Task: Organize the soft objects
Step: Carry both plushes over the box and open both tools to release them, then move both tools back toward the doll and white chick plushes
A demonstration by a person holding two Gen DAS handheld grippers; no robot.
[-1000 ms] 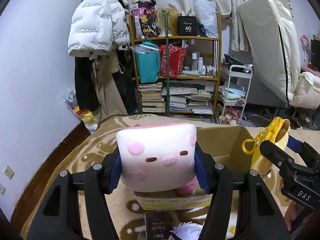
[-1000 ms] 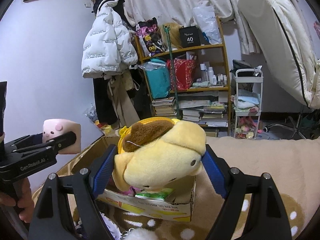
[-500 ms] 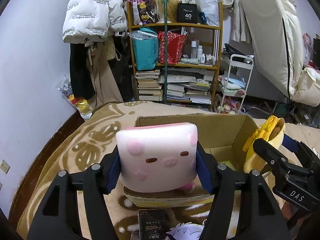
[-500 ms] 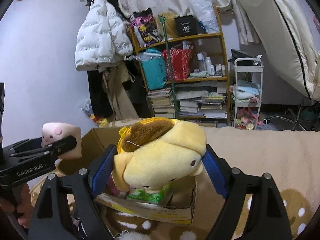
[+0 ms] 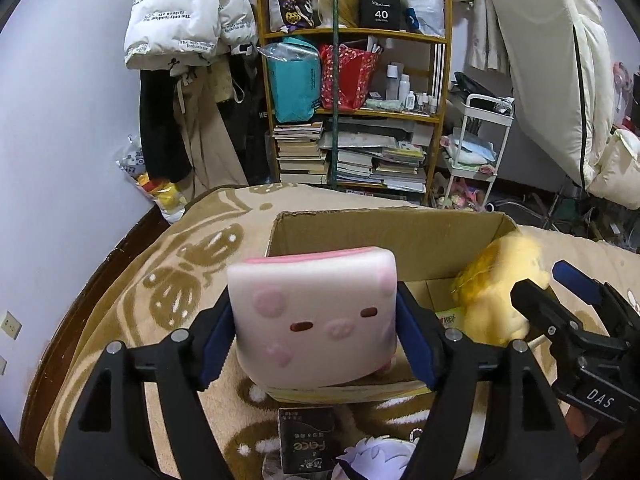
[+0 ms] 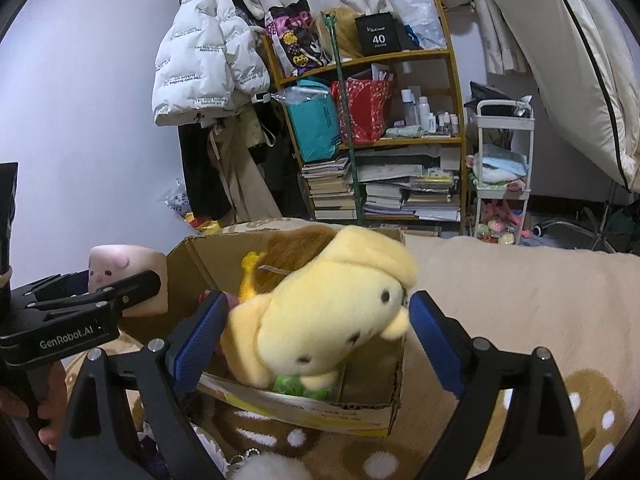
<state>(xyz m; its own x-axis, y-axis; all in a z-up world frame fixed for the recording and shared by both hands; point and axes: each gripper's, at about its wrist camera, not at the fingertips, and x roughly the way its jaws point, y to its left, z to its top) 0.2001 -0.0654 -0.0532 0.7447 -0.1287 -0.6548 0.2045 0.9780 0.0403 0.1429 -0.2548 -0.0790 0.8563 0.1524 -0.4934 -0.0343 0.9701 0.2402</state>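
Note:
My left gripper (image 5: 316, 340) is shut on a white-and-pink pig cushion (image 5: 316, 316), held just above the near rim of an open cardboard box (image 5: 384, 232) on the bed; the cushion also shows in the right wrist view (image 6: 124, 272). My right gripper (image 6: 316, 340) has opened. The yellow dog plush (image 6: 324, 312) tilts between the spread blue pads (image 6: 196, 336) and drops into the box (image 6: 320, 412). It looks blurred in the left wrist view (image 5: 496, 292). Pink and green soft items lie inside the box.
A beige patterned blanket (image 5: 192, 272) covers the bed. A black "face" packet (image 5: 306, 440) and a white-purple plush (image 5: 376, 456) lie in front of the box. A cluttered bookshelf (image 5: 356, 112), hanging coats (image 5: 188, 80) and a white trolley (image 5: 480, 148) stand beyond.
My right gripper opened and the yellow plush tipped forward and down into the box. Both grippers moved closer over the box. My left gripper still holds the pig cushion.

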